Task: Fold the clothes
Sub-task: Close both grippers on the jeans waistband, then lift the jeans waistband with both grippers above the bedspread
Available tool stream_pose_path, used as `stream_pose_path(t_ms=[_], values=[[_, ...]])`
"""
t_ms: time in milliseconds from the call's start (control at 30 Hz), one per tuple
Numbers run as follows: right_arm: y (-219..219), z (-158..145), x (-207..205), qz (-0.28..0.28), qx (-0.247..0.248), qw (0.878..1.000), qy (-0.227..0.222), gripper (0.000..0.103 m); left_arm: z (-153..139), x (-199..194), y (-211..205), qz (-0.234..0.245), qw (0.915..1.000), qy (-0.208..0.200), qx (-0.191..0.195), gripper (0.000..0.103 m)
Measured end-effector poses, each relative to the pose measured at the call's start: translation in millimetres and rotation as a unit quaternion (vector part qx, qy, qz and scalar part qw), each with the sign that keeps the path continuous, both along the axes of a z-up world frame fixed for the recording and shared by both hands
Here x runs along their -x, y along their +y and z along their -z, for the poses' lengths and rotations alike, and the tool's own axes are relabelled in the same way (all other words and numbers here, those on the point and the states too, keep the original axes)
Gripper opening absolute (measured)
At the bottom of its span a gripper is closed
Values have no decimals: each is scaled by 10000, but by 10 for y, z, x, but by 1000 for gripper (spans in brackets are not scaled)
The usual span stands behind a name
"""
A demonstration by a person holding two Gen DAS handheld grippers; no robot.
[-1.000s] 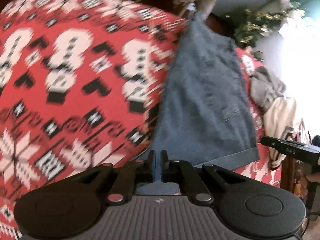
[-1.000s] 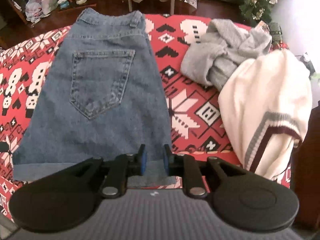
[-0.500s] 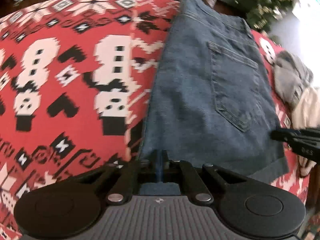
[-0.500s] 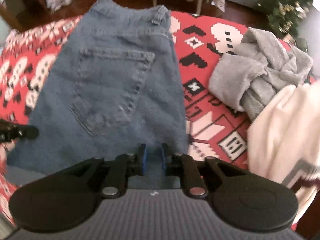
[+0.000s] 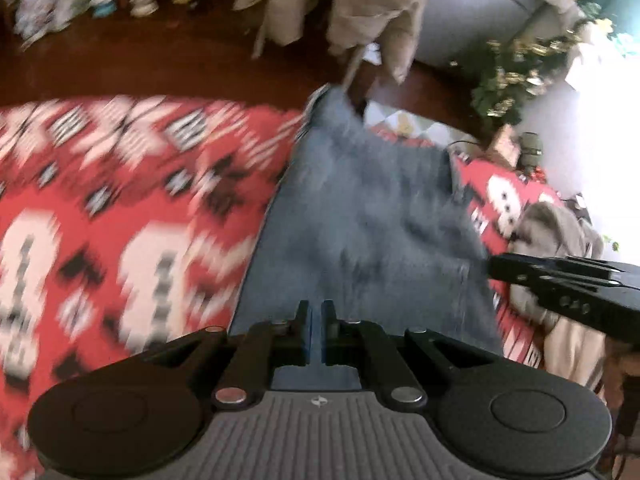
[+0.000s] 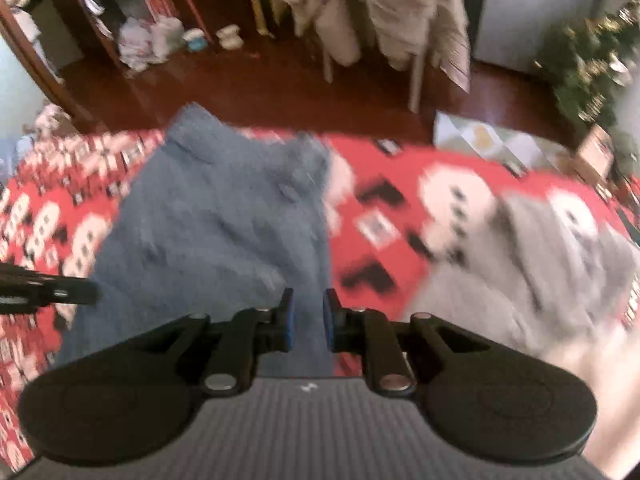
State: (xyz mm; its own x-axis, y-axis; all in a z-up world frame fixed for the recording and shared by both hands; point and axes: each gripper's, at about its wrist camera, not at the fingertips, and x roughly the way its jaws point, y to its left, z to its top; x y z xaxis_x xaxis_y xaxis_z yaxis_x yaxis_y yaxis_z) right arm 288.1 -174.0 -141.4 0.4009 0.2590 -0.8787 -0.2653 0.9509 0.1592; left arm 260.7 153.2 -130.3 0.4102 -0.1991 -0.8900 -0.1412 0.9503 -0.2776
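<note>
Blue denim shorts lie on a table under a red patterned cloth, waistband at the far edge. My left gripper is shut on the near hem at its left part, with denim showing between the blue pads. My right gripper is shut on the hem near the shorts' right edge, a thicker band of denim between its pads. Each gripper shows from the side in the other's view: the right gripper and the left gripper. Both views are motion-blurred.
A crumpled grey sweater and a cream garment lie on the cloth to the right of the shorts. Beyond the table's far edge, beige clothes hang on a rack over a dark wooden floor. A decorated tree stands at the far right.
Both grippers have moved forward over the shorts toward the waistband, each still holding the hem. The views have tipped up, so more of the floor and rack shows.
</note>
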Motion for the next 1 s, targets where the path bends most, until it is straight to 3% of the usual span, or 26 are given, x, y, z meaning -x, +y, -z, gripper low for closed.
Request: stream_pose_path(t_ms=[167, 367, 567, 700, 767, 867, 967, 1000], values=[[155, 207, -242, -62, 177, 9998, 117, 11, 199, -333, 6, 203, 9997, 120, 83, 2], [-176, 249, -312, 681, 175, 9974, 164, 9, 183, -364, 76, 324, 9991, 110, 245, 3], [82, -17, -496, 334, -313, 9987, -217, 10, 20, -561, 98, 419, 9984, -207, 316, 3], [283, 145, -769, 256, -156, 9995, -105, 8, 159, -779, 118, 616, 9973, -159, 375, 3], [317, 284, -896, 331, -52, 9994, 33, 0, 233, -873, 162, 597, 9970, -111, 480, 2], [301, 344, -962, 370, -87, 9993, 66, 0, 310, -1007, 210, 525, 9964, -50, 659, 2], [341, 265, -960, 388, -15, 9992, -46, 0, 268, -1091, 181, 553, 9968, -90, 564, 2], [347, 224, -958, 433, -10, 9990, -118, 8, 212, -1102, 169, 582, 9966, -172, 550, 2]])
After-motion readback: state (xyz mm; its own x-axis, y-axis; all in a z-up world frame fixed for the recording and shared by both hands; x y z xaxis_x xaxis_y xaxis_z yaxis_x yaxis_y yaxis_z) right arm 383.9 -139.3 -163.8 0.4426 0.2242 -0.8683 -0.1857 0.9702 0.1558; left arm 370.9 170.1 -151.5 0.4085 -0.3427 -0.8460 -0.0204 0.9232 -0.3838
